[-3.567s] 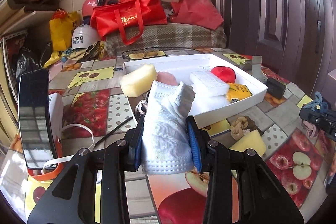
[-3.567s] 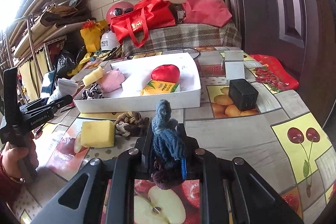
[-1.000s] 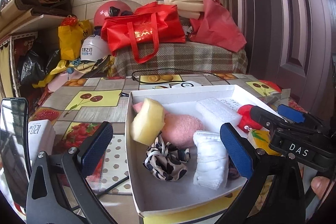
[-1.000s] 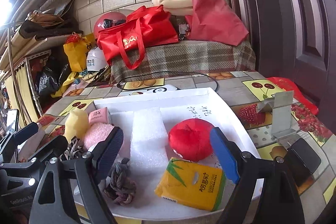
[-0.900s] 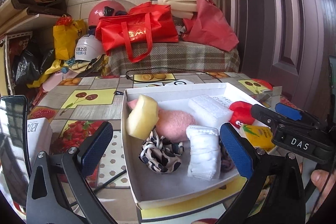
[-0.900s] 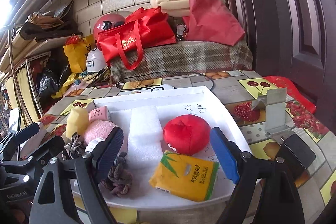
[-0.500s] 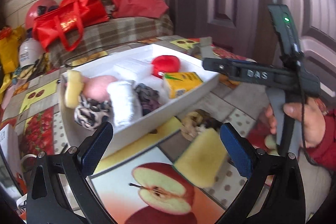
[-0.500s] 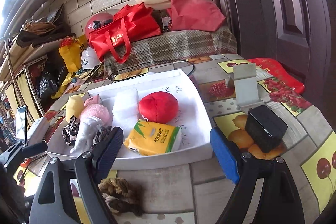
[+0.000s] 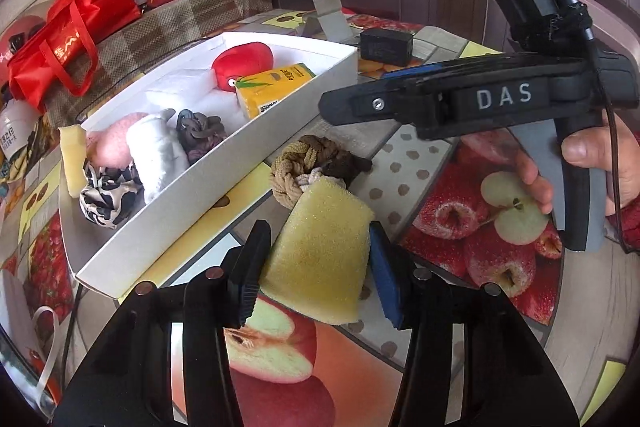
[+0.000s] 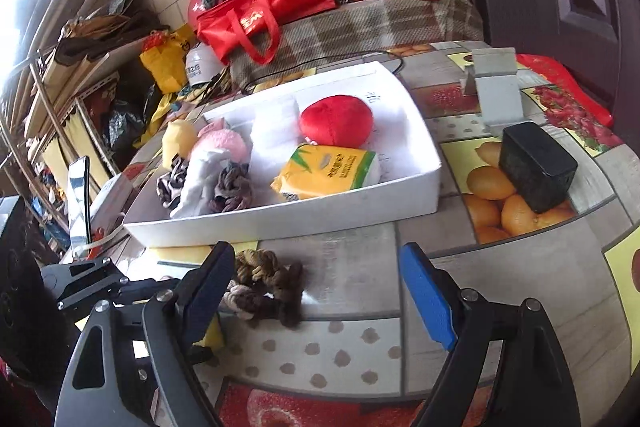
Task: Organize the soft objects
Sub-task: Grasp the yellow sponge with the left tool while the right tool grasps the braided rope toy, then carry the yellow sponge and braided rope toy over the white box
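Porous yellow sponge block on the fruit-print bench, pinched between the just-closing pads of the left hand-held gripper. Touching its far edge, a knotted brown rope toy. Right hand-held gripper spread wide, empty, over that rope. Just beyond, white cardboard tray crowded with plush pieces.
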`<action>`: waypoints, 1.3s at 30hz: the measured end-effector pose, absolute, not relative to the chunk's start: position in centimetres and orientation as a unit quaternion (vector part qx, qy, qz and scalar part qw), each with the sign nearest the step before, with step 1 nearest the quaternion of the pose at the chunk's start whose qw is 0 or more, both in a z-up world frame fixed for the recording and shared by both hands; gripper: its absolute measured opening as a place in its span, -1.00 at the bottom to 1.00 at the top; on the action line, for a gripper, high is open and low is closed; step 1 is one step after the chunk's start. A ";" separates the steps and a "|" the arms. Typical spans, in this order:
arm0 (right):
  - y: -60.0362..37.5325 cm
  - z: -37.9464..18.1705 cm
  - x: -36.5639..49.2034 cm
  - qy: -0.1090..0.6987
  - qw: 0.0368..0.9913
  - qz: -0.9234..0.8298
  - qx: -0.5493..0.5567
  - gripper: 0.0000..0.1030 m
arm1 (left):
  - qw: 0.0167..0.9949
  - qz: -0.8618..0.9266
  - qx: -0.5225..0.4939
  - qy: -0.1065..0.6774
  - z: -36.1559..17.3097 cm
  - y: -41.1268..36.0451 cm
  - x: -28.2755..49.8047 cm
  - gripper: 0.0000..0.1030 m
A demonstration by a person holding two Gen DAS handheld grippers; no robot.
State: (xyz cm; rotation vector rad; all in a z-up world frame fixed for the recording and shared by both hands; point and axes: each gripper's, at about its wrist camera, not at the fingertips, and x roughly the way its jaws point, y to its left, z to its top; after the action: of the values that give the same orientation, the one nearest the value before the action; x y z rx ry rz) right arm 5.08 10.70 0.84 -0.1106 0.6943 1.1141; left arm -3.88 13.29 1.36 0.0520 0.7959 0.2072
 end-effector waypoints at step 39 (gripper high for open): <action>12.6 1.3 0.1 0.290 0.786 0.534 -0.113 -0.24 | 0.913 0.247 -0.002 0.324 2.6 15.0 -9.5 -0.06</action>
State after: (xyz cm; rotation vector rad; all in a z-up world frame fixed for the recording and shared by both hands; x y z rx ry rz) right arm 0.11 12.63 1.28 -0.2439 0.6263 1.1521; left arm -9.53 15.00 2.65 -0.0031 0.6678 0.5096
